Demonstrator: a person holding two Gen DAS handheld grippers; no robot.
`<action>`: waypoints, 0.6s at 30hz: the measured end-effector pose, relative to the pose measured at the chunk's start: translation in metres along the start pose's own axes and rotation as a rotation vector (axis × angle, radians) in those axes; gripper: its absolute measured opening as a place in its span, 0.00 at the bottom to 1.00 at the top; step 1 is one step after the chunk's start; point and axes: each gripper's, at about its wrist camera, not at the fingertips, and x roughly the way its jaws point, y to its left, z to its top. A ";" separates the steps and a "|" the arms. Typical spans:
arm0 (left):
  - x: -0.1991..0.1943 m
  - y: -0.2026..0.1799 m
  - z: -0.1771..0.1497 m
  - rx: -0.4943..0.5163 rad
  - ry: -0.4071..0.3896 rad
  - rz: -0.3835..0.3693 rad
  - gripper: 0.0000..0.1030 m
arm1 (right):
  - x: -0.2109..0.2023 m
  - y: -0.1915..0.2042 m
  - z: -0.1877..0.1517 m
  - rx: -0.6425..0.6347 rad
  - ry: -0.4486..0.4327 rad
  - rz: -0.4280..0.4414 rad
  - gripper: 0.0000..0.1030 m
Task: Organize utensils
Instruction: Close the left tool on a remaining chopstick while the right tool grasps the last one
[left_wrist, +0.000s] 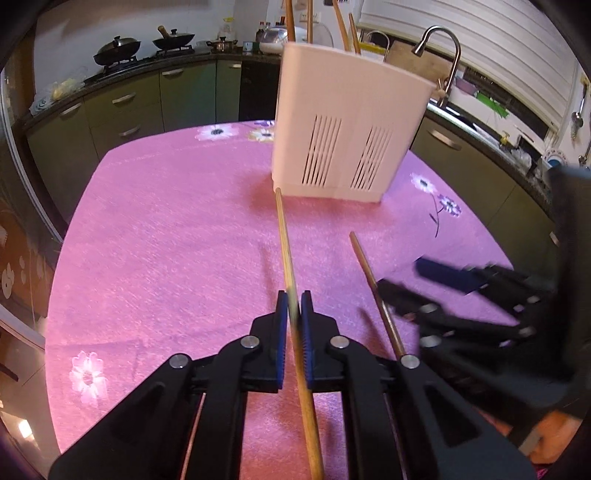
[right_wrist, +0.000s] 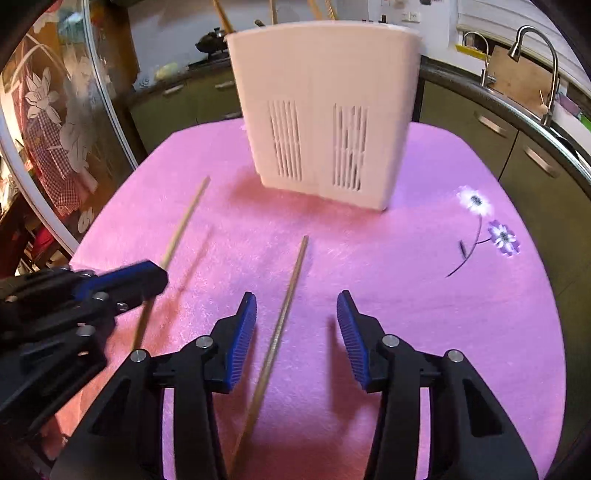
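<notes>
A white slotted utensil holder stands at the far side of the pink tablecloth, with several chopsticks sticking out of its top. My left gripper is shut on a light wooden chopstick that points toward the holder. In the right wrist view this chopstick is lifted above its shadow, held by the left gripper. A darker chopstick lies on the cloth between the fingers of my open right gripper; it also shows in the left wrist view, beside the right gripper.
The holder is near the table's far edge. Kitchen counters with cabinets, woks on a stove and a sink faucet surround the table. A glass door with flower pattern is at the left.
</notes>
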 end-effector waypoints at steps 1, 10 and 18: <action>-0.003 0.000 0.001 0.001 -0.009 -0.004 0.07 | 0.004 0.001 0.000 0.004 0.003 -0.012 0.44; -0.017 -0.003 0.009 0.009 -0.049 -0.019 0.07 | 0.029 0.012 0.001 -0.001 0.033 -0.060 0.42; 0.006 -0.001 0.006 0.031 0.065 0.021 0.07 | 0.027 0.008 0.004 -0.014 0.079 -0.006 0.06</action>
